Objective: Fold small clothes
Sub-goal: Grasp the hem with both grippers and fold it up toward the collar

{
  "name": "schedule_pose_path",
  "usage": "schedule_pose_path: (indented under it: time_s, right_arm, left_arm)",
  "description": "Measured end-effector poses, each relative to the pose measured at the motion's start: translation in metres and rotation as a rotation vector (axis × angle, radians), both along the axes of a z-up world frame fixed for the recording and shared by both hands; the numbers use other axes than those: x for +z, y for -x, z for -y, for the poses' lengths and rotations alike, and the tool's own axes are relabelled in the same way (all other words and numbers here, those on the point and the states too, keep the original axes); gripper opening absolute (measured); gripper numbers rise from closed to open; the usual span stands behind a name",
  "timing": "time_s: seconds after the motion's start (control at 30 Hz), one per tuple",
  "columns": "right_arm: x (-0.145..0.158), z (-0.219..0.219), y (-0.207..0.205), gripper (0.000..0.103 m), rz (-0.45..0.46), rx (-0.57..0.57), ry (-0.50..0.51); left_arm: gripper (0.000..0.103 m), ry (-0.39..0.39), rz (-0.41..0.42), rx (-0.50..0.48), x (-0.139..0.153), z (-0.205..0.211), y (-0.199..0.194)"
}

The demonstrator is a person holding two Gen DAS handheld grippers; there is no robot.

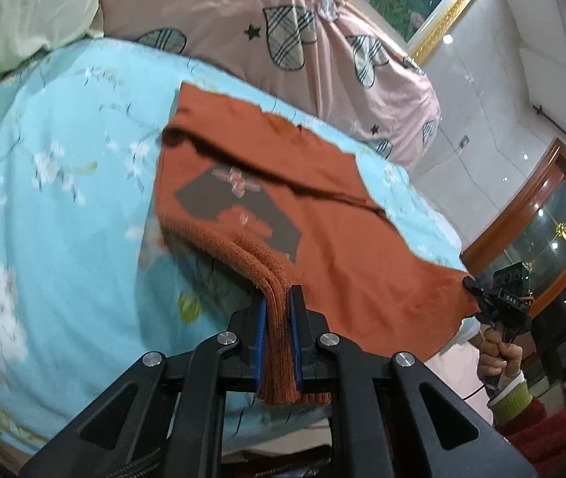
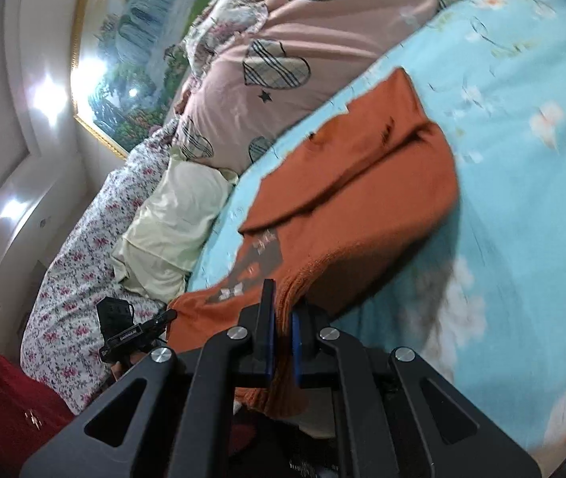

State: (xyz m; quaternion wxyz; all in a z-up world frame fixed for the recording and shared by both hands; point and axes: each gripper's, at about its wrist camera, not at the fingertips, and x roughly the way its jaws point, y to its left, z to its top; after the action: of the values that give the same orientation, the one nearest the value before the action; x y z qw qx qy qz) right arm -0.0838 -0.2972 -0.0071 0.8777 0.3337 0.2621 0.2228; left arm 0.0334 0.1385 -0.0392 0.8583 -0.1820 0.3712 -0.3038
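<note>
Left wrist: floral blue bedsheet [image 1: 63, 151], pink quilt [image 1: 243, 12]

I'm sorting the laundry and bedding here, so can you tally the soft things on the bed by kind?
Orange sweater: 1, its ribbed hem clamped in both the left gripper and the right gripper
Pink quilt: 1
Pale pillow: 1
Blue floral sheet: 1
Small-flowered cover: 1
Total: 5
</note>
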Motion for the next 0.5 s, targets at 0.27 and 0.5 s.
schedule_pose_path:
  time_s: [0.27,0.5]
  right_arm:
    - [0.052,0.021,-0.083,0.008,0.066,-0.124,0.094]
    - [0.066,0.042,-0.175,0.008,-0.01,-0.223,0.217]
  left_arm:
    - [0.008,0.044,0.137,0.081,0.054,0.01,-0.066]
    - [0.008,-0.015,0.178,0.131,0.076,0.034,-0.153]
